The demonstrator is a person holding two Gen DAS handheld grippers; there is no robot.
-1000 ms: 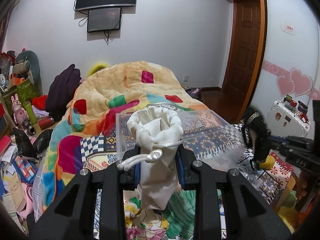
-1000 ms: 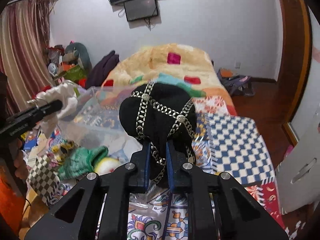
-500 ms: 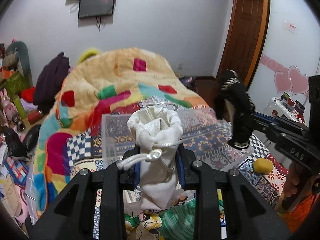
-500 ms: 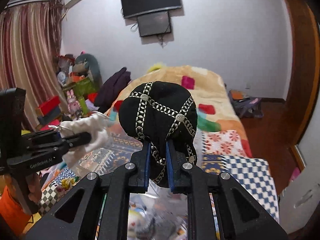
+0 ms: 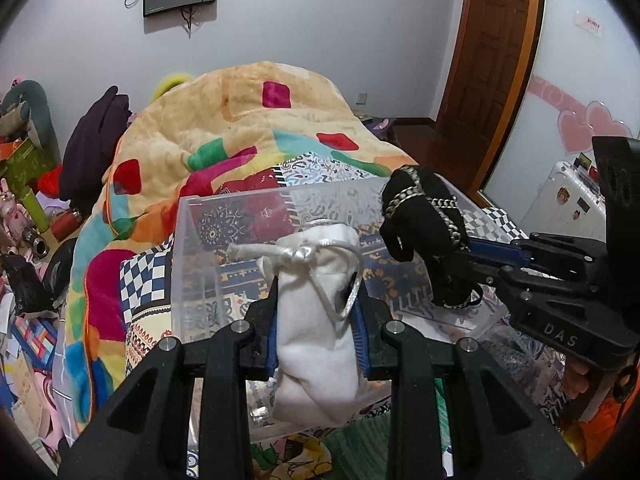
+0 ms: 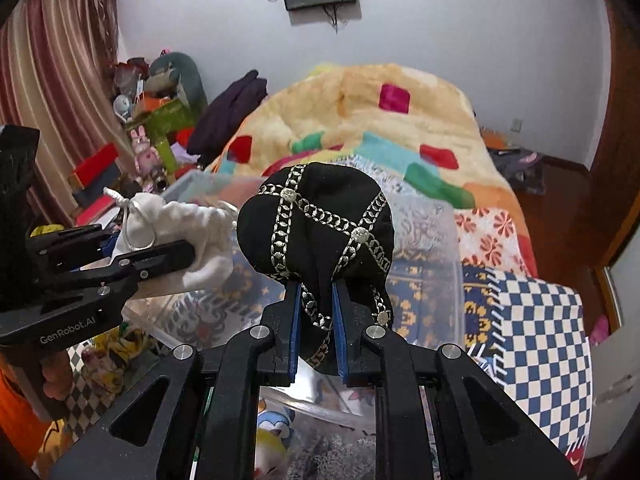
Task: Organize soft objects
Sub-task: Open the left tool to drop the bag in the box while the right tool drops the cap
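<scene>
We have the left gripper point(image 5: 318, 332) clenched on the white drawstring pouch point(image 5: 316, 316), fingers pinching it low on the body so the gathered neck and cord flop above the tips, and the right gripper point(image 6: 314, 332) clamped on the black pouch with silver braid point(image 6: 316, 228), caught by its gathered tail while the rounded bulk swells above the fingers. Both look light and limp to us: cloth that sags and folds rather than holding shape, so a grip on a thick bunch of fabric seems safer than on the loose cord, which could slip through. The braid and studs on the black one may snag on an edge, we judge. Our landmark is the clear plastic bin point(image 5: 188, 264) sitting on the bed point(image 6: 532, 320): the white pouch hangs over its near side, the black one over its right-hand part, neither touching the walls as far as we can tell. Beyond the bin a heaped yellow blanket with coloured patches point(image 5: 248, 120) rises, left of it clutter and a dark garment point(image 5: 94, 136) are piled, and right of it stands a wooden door point(image 5: 496, 52). The bedcover under the bin is soft patterned quilt, so the bin may rock if nudged.
</scene>
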